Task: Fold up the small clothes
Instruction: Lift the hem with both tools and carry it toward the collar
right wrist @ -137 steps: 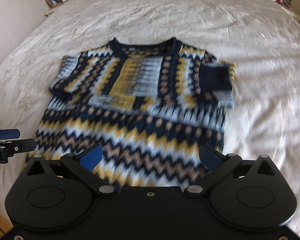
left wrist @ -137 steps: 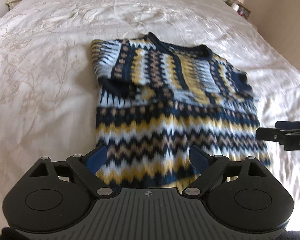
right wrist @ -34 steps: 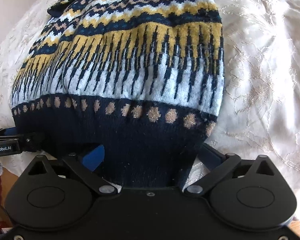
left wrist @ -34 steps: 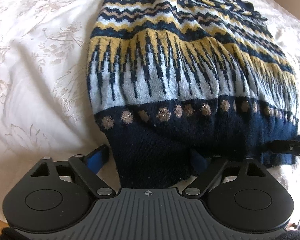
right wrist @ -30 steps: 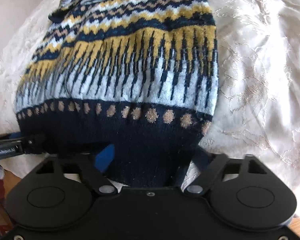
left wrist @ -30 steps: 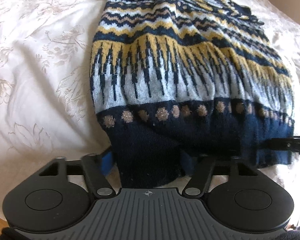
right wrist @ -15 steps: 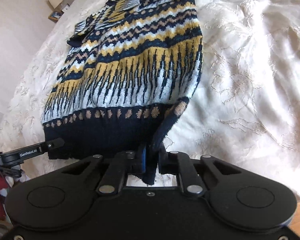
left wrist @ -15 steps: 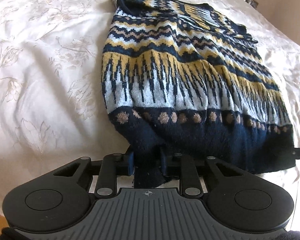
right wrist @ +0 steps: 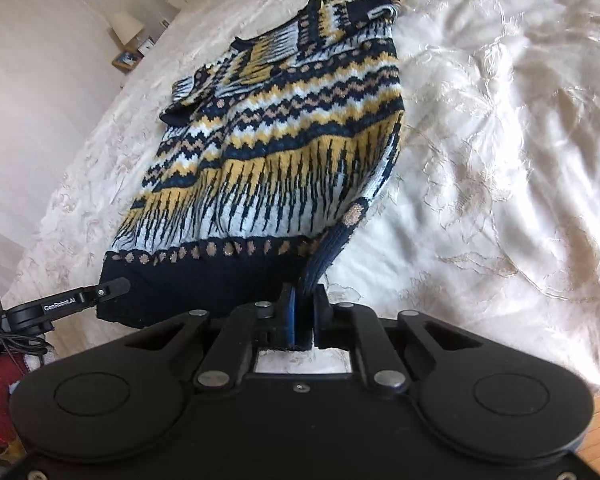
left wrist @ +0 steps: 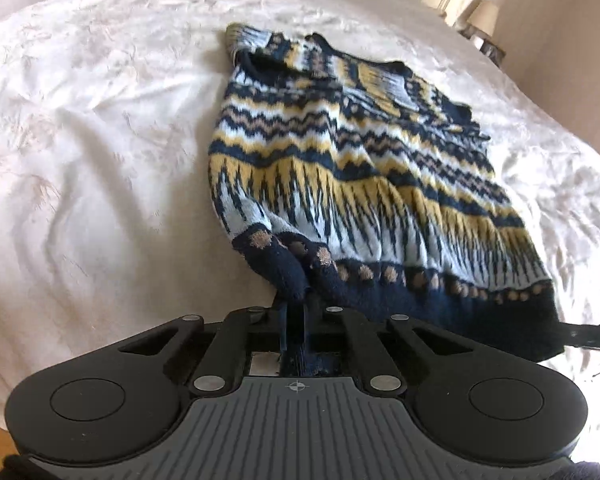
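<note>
Gripping the navy hem of the patterned sweater (left wrist: 352, 184) at its two bottom corners, we hold both sets of tongs closed on the knit. Our left gripper (left wrist: 295, 306) has its jaws pressed together on a bunched fold of the dark ribbed band at the sweater's left corner, the cloth pinched between the pads and running back into the gap behind them. Our right gripper (right wrist: 305, 300) has the right corner of the same band clamped between its blue-lined pads, the ribbing drawn up in a narrow, taut strip from the bed to the jaws.

The sweater lies lengthwise on the cream, embroidered bedspread (left wrist: 92, 152), neckline at the far end and hem toward us. Its sleeves are folded in across the chest. Where we hold it, the hem edge is lifted off the bedspread and the lower body of the knit slopes up to the tongs, while the chest and collar rest flat on the cover.

From the right wrist view, a finger of our left gripper shows at the left edge, touching the hem's far corner. A lamp (right wrist: 126, 28) and a small framed picture (right wrist: 126, 58) stand on a bedside table (right wrist: 132, 50) beyond the bed, near the wall.
</note>
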`<action>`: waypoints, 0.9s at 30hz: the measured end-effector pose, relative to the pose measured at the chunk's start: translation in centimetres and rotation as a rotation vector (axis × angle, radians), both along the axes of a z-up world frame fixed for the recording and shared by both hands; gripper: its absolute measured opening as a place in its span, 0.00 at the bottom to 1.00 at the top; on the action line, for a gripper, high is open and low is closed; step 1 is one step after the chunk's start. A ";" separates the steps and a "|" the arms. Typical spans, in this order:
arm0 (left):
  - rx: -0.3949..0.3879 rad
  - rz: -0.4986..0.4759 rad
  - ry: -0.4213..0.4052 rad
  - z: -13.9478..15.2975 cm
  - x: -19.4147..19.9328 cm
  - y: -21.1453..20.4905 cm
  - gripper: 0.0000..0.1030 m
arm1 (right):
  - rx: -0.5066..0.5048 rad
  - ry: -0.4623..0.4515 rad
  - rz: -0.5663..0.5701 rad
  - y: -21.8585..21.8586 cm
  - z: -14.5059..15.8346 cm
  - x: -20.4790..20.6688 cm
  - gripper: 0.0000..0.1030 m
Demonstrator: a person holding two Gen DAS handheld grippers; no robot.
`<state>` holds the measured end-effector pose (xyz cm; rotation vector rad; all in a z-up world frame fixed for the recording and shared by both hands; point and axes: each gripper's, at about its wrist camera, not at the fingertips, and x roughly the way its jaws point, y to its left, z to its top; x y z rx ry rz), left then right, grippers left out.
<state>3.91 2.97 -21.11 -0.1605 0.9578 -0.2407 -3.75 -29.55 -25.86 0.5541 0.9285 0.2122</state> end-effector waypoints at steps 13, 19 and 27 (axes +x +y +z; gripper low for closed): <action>-0.077 0.003 -0.075 4.3 1.5 0.7 0.06 | 0.084 -0.087 -0.044 -0.3 2.9 0.6 0.14; -0.092 -0.008 -0.134 7.2 3.7 0.9 0.06 | 0.118 -0.172 -0.074 -1.0 6.1 2.6 0.14; -0.121 -0.007 -0.195 9.9 8.9 1.2 0.06 | 0.141 -0.242 -0.120 -2.6 9.1 7.4 0.14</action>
